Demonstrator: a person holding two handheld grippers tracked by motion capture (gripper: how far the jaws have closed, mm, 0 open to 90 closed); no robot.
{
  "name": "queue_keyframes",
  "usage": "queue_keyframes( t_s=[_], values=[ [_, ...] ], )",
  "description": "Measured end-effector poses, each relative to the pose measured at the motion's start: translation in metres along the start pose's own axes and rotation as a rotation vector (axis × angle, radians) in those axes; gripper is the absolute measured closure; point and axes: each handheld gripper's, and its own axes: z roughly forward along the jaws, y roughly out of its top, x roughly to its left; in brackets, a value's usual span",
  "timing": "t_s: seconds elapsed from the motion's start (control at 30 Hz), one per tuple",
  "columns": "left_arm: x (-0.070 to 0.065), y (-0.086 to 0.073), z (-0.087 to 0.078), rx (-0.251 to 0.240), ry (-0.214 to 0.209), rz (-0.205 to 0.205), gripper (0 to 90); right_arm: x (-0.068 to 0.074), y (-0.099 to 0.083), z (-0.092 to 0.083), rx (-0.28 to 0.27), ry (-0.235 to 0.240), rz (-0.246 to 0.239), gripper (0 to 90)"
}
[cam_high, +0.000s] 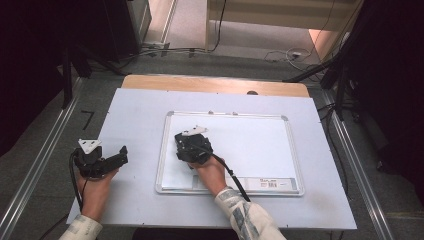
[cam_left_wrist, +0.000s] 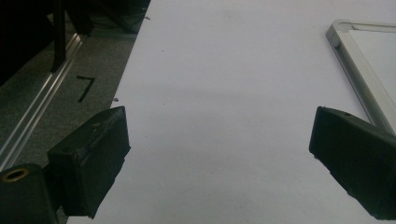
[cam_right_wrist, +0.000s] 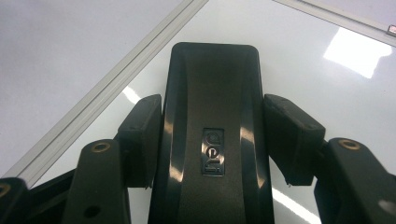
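Fingers (cam_right_wrist: 140, 140) of right gripper (cam_right_wrist: 212, 135) clamp black eraser (cam_right_wrist: 210, 116) on whiteboard (cam_right_wrist: 327, 84).

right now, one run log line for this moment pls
right tool: shut on black plastic whiteboard eraser | eraser on silver-framed whiteboard | left tool: open, holding nothing, over white table sheet

White sheet (cam_high: 135, 115) covers wooden tabletop (cam_high: 215, 83); bare wood strip along far edge. Grey carpet floor (cam_high: 45, 150) with metal rails (cam_high: 30, 175) either side, black tape mark (cam_high: 88, 119) left, cables (cam_high: 280, 54) beyond table
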Motion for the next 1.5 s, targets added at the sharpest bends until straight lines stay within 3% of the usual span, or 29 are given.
queue_keyframes(
  t_s=[0.5, 0.77, 1.5],
  values=[
    [0.000, 0.000, -0.001, 0.000, -0.001, 0.005, 5.5, -0.002, -0.005, -0.006, 0.002, 0.011, 0.007, 38.5],
    [-0.001, 0.000, -0.001, -0.001, -0.001, 0.005, 5.5, -0.004, 0.006, -0.031, -0.076, 0.033, 0.010, 38.5],
    [-0.002, 0.000, 0.000, 0.001, 0.001, 0.006, 5.5, -0.045, -0.002, -0.054, -0.090, -0.009, 0.070, 38.4]
  ],
)
